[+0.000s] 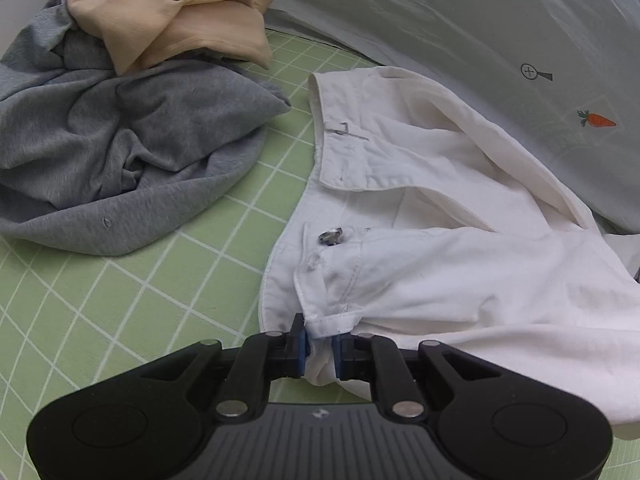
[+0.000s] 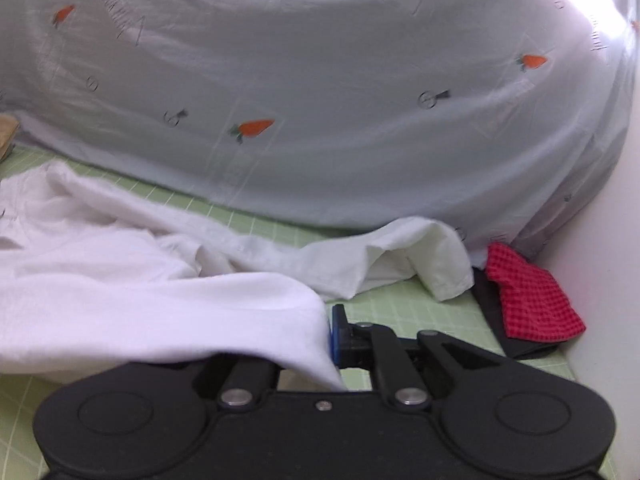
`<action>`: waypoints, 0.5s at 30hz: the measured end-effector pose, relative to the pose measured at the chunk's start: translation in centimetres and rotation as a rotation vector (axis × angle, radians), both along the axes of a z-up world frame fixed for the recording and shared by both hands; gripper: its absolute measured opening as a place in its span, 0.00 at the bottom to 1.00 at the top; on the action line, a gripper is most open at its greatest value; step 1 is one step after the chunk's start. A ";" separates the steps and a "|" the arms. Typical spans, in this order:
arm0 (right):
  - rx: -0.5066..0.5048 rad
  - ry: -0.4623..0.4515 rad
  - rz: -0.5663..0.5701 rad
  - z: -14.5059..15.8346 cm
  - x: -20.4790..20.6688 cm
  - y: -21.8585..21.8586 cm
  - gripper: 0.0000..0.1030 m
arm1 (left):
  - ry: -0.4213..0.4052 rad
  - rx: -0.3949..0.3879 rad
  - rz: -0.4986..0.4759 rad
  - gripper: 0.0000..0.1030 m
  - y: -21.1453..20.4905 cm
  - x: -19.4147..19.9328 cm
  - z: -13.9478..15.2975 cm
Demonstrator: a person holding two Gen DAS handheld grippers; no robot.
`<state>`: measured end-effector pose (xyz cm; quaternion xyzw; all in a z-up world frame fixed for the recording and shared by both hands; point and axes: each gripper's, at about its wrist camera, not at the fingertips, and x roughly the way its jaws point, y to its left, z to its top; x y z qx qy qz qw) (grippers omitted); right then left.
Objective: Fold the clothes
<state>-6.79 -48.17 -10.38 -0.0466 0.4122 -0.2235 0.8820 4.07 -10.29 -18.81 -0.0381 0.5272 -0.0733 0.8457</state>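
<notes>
The trousers (image 1: 440, 216) lie on the mat (image 1: 140, 300) before me, the sweatshirt (image 1: 132, 152) to their left. A top (image 1: 168, 20) lies on the sweatshirt; the sheet (image 2: 320, 80) rises behind.

A green grid mat (image 1: 132, 304) bears white trousers (image 1: 460, 280) and grey garment (image 1: 120, 152).

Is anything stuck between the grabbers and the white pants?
No. The left gripper already pinches the white pants at the waistband. The right gripper has white cloth draped over its jaws; its grip is hidden.
</notes>
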 end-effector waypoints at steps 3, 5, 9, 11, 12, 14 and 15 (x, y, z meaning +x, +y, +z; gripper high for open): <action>0.121 0.142 -0.005 -2.5 0.1 -0.6 0.31 | 0.028 0.018 0.019 0.15 0.4 0.3 -0.6; 0.193 0.113 -0.064 -3.1 -1.4 -0.6 0.44 | 0.035 0.004 0.028 0.15 0.8 -0.1 -0.8; 0.319 0.017 -0.173 -2.2 -3.9 -2.7 0.67 | 0.033 0.025 0.012 0.16 0.6 -0.6 -1.0; 0.359 -0.017 -0.223 -1.6 -5.0 -3.9 0.71 | 0.040 0.037 0.009 0.16 0.3 -0.4 -1.1; 0.371 -0.031 -0.233 -1.1 -5.4 -4.6 0.73 | 0.044 0.042 0.007 0.17 0.2 -0.3 -1.1; 0.395 -0.060 -0.253 -0.2 -6.2 -5.9 0.78 | 0.053 0.046 0.004 0.19 0.1 -0.1 -1.2; 0.406 -0.075 -0.257 0.1 -6.4 -6.5 0.81 | 0.058 0.042 0.002 0.19 0.1 -0.1 -1.3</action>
